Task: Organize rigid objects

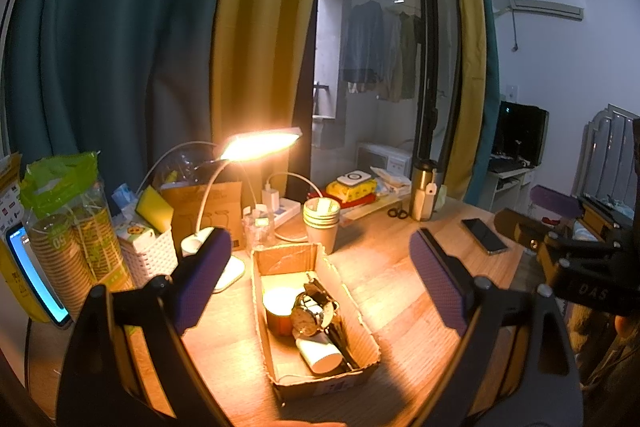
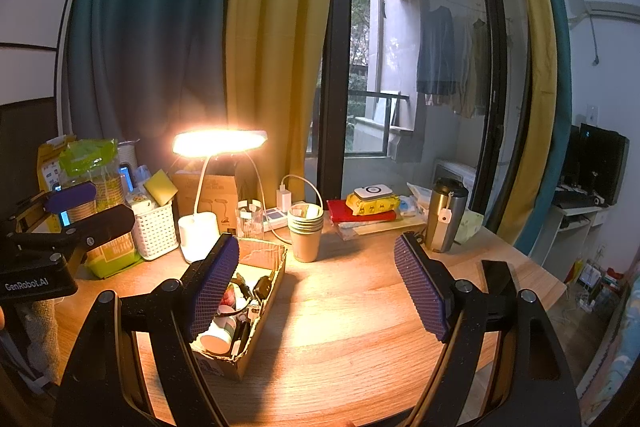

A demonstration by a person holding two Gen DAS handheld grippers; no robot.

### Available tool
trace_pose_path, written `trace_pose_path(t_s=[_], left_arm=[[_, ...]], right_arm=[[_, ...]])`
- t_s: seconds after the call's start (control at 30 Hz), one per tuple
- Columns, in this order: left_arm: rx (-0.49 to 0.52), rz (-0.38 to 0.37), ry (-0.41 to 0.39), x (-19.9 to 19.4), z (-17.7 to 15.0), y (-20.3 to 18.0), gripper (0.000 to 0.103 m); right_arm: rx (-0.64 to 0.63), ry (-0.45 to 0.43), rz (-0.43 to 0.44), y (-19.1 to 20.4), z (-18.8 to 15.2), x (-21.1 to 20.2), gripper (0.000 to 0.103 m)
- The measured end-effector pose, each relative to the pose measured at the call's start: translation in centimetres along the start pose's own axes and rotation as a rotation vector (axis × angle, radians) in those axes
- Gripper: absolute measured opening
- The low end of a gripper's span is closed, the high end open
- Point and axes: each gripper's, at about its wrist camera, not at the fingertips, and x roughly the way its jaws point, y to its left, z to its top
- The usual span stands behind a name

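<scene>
The cardboard box [image 1: 316, 311] stands on the wooden desk [image 1: 400, 291], close to the near edge, just in front of the white base of the lit desk lamp [image 1: 260, 143]. It already holds several rigid things: a wristwatch [image 1: 310, 313] lying on top, a round orange tin [image 1: 280, 311] under and behind it, a white tube or bottle [image 1: 320, 353] toward the near end, and some dark items that are hard to name. The pile reaches about the height of the box walls.

The left gripper [image 1: 320, 283] hangs above and in front of the box with its jaws released and wide apart; nothing is between them. The right gripper [image 2: 316, 291] is beside it over the bare desk, also released and empty; its left pad covers part of the box in its own view.

Loose things remain farther back: a phone [image 1: 484, 235] on the right, scissors [image 1: 397, 213], a steel mug [image 2: 445, 215] and a stack of paper cups [image 2: 306, 231].

The risks seem to be these. The box is light and its walls are torn, so a gripper pressing down could push it off the near edge. The watch lies loosely on top and may slide out if another item is added. Reaching back, an arm could hit the lamp head or tip the paper cups, because the back of the desk is crowded.
</scene>
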Motion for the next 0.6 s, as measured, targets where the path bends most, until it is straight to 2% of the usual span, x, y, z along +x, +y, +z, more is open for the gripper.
trace_pose_path(t_s=[0.47, 0.6], left_arm=[[0.014, -0.002, -0.007, -0.07, -0.07, 0.01, 0.092], [0.003, -0.004, 0.013, 0.39, -0.15, 0.41, 0.092]], right_arm=[[0.001, 0.003, 0.002, 0.10, -0.25, -0.06, 0.083], [0.004, 0.012, 0.002, 0.14, -0.65, 0.35, 0.083]])
